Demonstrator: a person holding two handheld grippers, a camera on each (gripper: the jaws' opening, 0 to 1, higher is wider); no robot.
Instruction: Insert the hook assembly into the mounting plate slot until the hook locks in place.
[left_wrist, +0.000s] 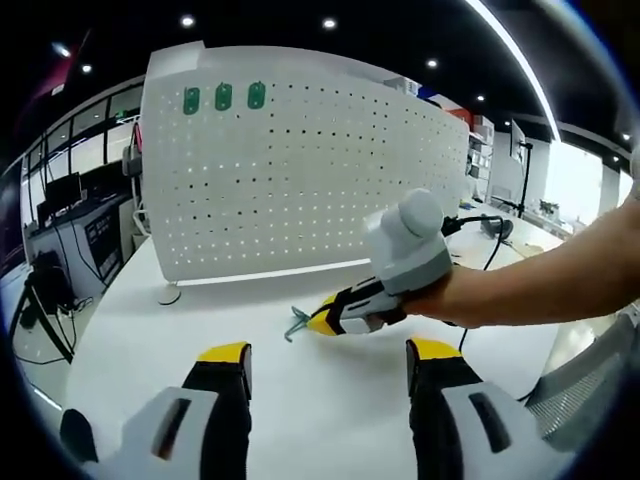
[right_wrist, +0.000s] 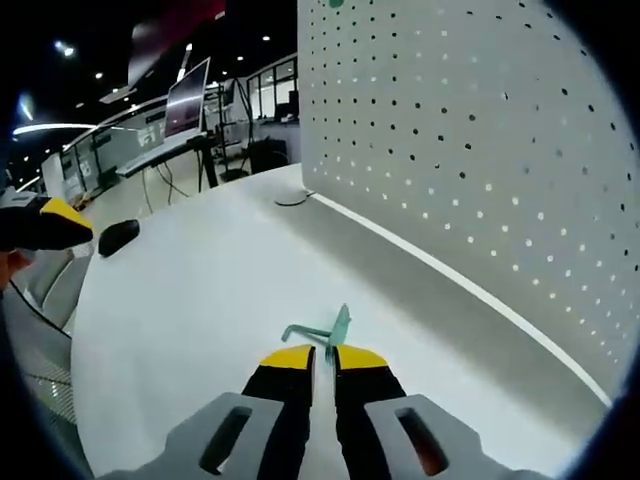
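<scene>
Clamped between the closed yellow-tipped jaws of the right hand-held gripper: small teal metal hook assembly, low over the white tabletop. Left hand-held gripper open, empty. Insertion into white perforated mounting plate ahead not yet begun.

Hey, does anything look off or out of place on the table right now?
Nothing stands out. The right gripper is shut on the green hook above the white table, short of the upright pegboard.
</scene>
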